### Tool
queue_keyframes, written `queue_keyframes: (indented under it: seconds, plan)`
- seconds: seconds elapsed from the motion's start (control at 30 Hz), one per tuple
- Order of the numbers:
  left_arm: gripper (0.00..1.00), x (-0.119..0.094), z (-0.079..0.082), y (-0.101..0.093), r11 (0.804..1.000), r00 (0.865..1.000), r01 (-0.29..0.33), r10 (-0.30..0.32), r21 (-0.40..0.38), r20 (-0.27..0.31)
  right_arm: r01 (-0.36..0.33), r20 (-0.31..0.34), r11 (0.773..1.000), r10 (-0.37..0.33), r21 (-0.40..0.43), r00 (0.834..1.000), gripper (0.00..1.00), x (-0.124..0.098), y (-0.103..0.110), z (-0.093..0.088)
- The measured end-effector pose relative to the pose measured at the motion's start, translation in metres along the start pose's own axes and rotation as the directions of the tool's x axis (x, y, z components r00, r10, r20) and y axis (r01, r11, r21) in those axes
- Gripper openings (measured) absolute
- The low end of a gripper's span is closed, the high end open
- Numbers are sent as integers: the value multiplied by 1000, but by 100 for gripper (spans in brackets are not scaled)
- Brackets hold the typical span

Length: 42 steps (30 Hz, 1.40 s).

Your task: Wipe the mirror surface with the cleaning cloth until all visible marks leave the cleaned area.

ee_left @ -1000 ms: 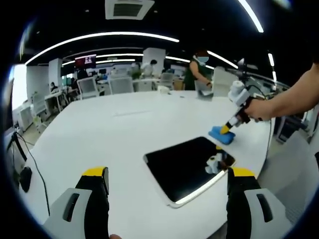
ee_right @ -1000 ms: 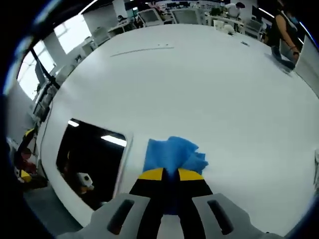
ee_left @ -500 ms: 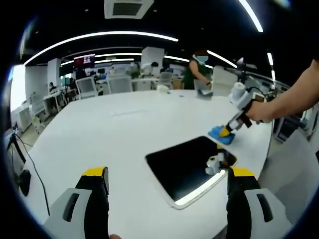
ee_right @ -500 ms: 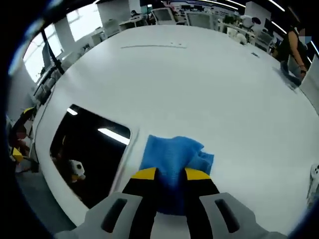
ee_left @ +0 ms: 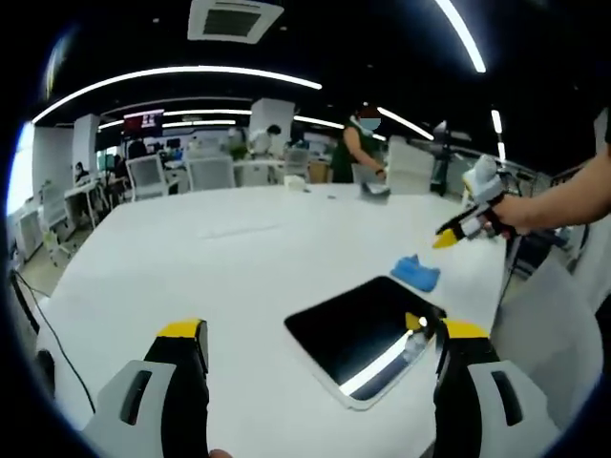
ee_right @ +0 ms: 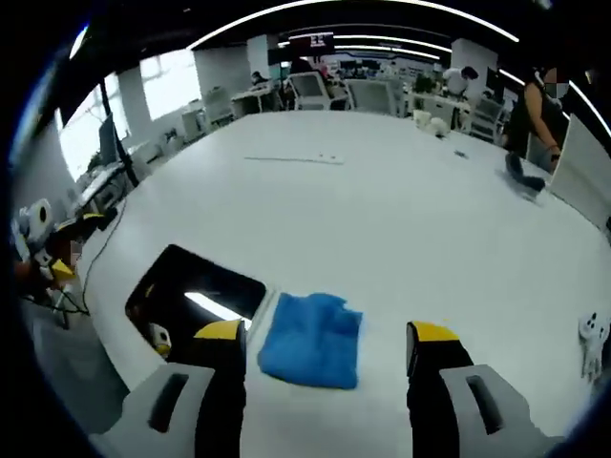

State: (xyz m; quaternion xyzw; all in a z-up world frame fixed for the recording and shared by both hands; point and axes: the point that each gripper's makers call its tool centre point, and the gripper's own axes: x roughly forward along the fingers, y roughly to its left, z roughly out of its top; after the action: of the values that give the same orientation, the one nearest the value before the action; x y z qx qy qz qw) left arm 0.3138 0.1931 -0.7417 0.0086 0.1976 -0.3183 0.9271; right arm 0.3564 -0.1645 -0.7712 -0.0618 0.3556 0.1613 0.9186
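Observation:
A dark rectangular mirror with a white frame lies flat on the white table, reflecting a ceiling light. In the right gripper view the mirror sits at the lower left. A crumpled blue cloth rests on the table just past the mirror's far corner; the cloth lies loose between and beyond my right jaws. My right gripper is open, lifted off the cloth. In the left gripper view the right gripper hovers above and right of the cloth, held by a hand. My left gripper stands open, nothing between its jaws.
The table's near edge curves close to the mirror's front side. A person stands at the far side beside a small dark object. Office chairs and desks line the background. Wide bare tabletop spreads left of the mirror.
My right gripper has opened, let go of the blue cloth and risen up and back from it. The cloth stays on the table by the mirror. The left view shifted slightly.

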Motion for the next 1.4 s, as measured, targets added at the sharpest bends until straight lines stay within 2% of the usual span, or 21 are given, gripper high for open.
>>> queue_keyframes:
  seconds: [0.03, 0.1, 0.3, 0.5, 0.63, 0.73, 0.83, 0.97, 1.07, 1.17, 1.2, 1.27, 1.4]
  plan:
    - [100, -3, 0, -1, 1000, 1000, -20, 20, -17, 0, -7, 7, 1000, 7, 6, 1000, 77, -6, -1, -2]
    - [100, -8, 7, -7, 998, 998, -45, 47, -50, 37, -41, 42, 999, 40, 4, 998, 80, -18, 3, -5]
    - [100, -7, 3, -25, 995, 995, -82, 84, -52, 53, -57, 97, 996, 63, -62, 993, 89, -33, 0, -23]
    - [100, -2, -1, -37, 995, 994, -97, 99, -35, 54, -68, 174, 997, 74, -42, 982, 97, -46, -2, -31]
    - [100, 3, -4, -47, 995, 994, -96, 97, -35, 38, -59, 171, 998, 61, -17, 983, 100, -48, -4, -45]
    - [100, 6, -7, -55, 996, 995, -94, 94, 1, 23, -65, 176, 998, 64, -1, 982, 100, -48, -1, -52]
    - [100, 4, -11, -51, 994, 993, -113, 113, 0, 14, -79, 178, 997, 78, -1, 981, 100, -47, 7, -58]
    - [100, 1, -22, -45, 990, 990, -142, 142, 22, -7, -89, 204, 995, 78, 45, 976, 100, -51, 16, -56]
    - [100, 5, -34, -45, 990, 990, -131, 134, 55, -50, -85, 208, 996, 81, 9, 975, 100, -53, 23, -55]
    - [100, 4, -29, -43, 989, 989, -142, 143, 38, -24, -77, 214, 997, 74, 2, 974, 100, -51, 21, -55]
    - [100, 4, -28, -42, 989, 989, -145, 145, 42, -18, -80, 205, 996, 72, 30, 976, 100, -50, 20, -56]
    - [100, 2, -31, -37, 986, 986, -161, 162, 55, -31, -73, 218, 997, 64, 34, 974, 100, -50, 19, -54]
    - [100, 2, -33, -35, 986, 986, -164, 165, 20, -32, -75, 209, 997, 72, 7, 975, 100, -48, 24, -55]
